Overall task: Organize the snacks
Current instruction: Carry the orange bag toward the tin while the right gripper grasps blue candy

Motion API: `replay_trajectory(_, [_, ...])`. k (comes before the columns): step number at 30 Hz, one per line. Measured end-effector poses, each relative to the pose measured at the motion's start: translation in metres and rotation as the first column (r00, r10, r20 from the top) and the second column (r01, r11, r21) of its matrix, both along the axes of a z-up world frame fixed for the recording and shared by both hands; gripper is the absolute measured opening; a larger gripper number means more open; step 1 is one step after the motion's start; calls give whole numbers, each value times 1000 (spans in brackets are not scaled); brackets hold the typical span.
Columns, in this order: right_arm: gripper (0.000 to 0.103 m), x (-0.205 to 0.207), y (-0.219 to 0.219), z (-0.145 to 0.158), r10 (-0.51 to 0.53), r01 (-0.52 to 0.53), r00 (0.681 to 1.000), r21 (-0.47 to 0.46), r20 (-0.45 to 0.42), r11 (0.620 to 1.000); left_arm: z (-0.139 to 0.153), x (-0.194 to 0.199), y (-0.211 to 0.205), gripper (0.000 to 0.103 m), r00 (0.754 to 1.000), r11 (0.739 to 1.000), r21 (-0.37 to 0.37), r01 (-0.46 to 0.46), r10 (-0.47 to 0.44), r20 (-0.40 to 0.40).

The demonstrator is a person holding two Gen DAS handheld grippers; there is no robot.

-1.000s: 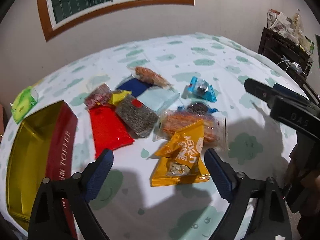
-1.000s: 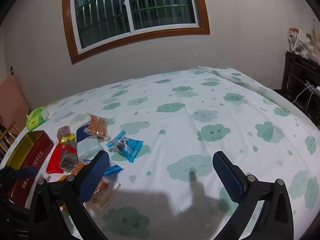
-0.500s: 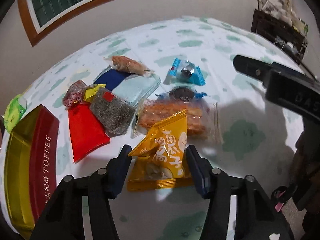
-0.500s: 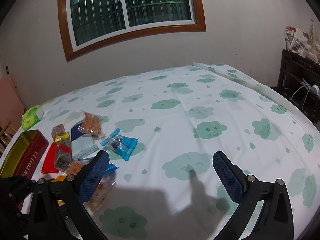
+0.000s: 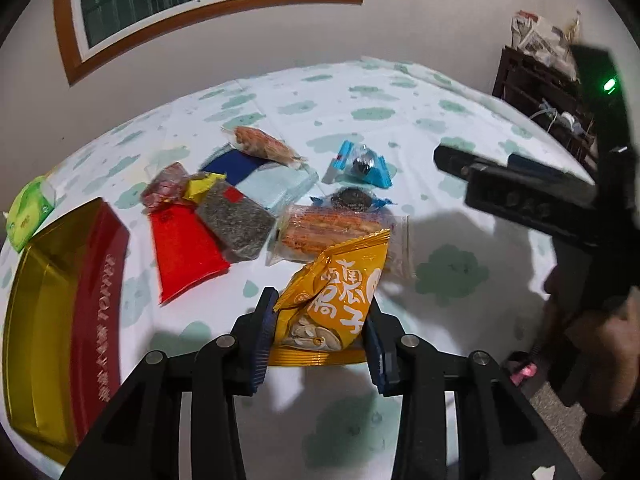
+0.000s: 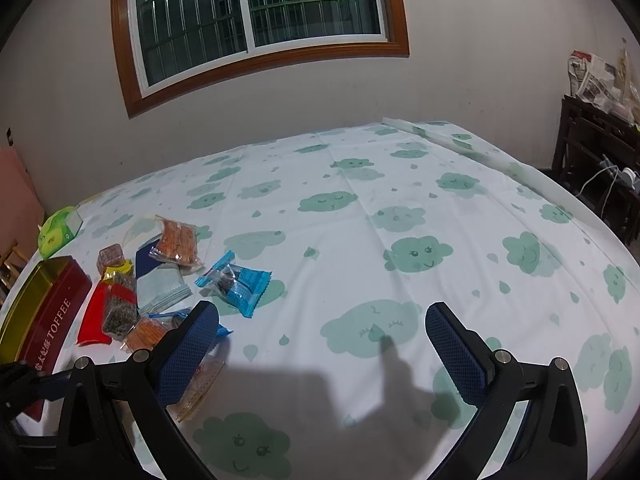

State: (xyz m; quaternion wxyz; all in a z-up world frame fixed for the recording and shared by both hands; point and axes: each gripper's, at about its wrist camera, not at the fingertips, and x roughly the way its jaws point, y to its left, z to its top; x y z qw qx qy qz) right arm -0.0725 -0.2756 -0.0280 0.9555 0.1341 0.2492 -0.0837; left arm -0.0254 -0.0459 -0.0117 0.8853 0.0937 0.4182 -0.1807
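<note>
My left gripper [image 5: 320, 312] is shut on an orange snack packet [image 5: 336, 300] and holds it just above the cloud-print tablecloth. Behind it lie several loose snacks: a clear pack of orange crackers [image 5: 332, 228], a red packet [image 5: 180, 248], a dark seed bar [image 5: 234, 220], and a blue candy [image 5: 360, 164]. A red and gold toffee tin [image 5: 60, 312] sits open at the left. My right gripper [image 6: 320, 336] is open and empty above bare cloth, right of the snack pile [image 6: 160, 280].
A green tissue pack [image 5: 28, 208] lies beyond the tin at the table's left edge. A dark wooden shelf [image 6: 592, 160] with papers stands at the right wall. The right gripper's body [image 5: 540, 200] shows at the right of the left wrist view.
My left gripper has closed from wide open onto the orange packet and lifted it slightly. The right gripper has stayed open and drifted a little.
</note>
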Motion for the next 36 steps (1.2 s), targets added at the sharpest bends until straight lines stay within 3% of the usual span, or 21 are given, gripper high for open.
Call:
replay_trajectory(7, [103,-1,2,0,27,-27,1000,12,2,1000,29,-21,19,36,999,999,-44,-28,29,25])
replay_trajectory(15, [94,-1,18,2,209,-208,977,-13,35,978,55,-35,42,36,997,995,-78,-59,64,53])
replay_trajectory(18, [78,0,26,2,289,-289,957,-20,27,957,60,-37,51,37,994,993,-82,-84,89,59])
replay_trajectory(20, [57,7,31,-1,349,-349,937,-1,-15,937,63,-37,59,37,993,991,-90,-100,105,57])
replay_trajectory(22, [53,12,36,-4,390,-390,920,11,-39,921,65,-38,67,37,990,989,-89,-117,123,63])
replay_trajectory(27, [53,26,53,-6,494,-497,864,4,-98,868,69,-36,85,37,986,983,-104,-150,157,59])
replay_trajectory(36, [53,55,67,-7,530,-545,829,-50,-177,837,77,-33,104,37,979,975,-121,-184,194,68])
